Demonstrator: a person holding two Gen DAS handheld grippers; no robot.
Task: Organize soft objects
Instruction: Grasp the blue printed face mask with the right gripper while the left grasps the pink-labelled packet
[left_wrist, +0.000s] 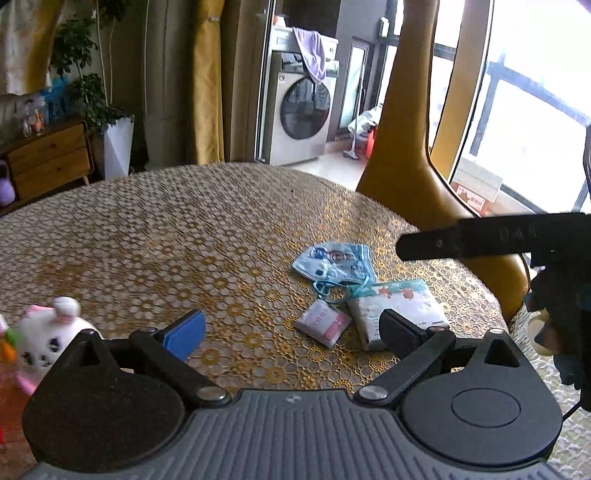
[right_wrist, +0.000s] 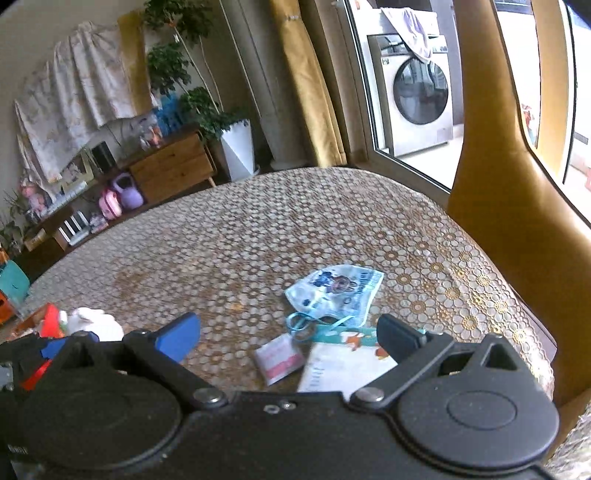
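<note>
Gold-and-white lace cloth covers the round table (left_wrist: 177, 229). Three soft items lie grouped near its right edge: a light-blue printed face mask (left_wrist: 334, 264), a small pink-and-white sachet (left_wrist: 322, 325) just in front of it, and a white tissue pack (left_wrist: 400, 312) beside the sachet. The mask's blue ear loop lies between mask and pack. A white plush toy (left_wrist: 48, 332) sits well apart at the left. The left gripper (left_wrist: 291, 332) hovers above the cloth, fingers spread wide, nothing between them. The right gripper (right_wrist: 291, 338) hangs over the sachet and pack, fingers likewise spread, touching nothing.
</note>
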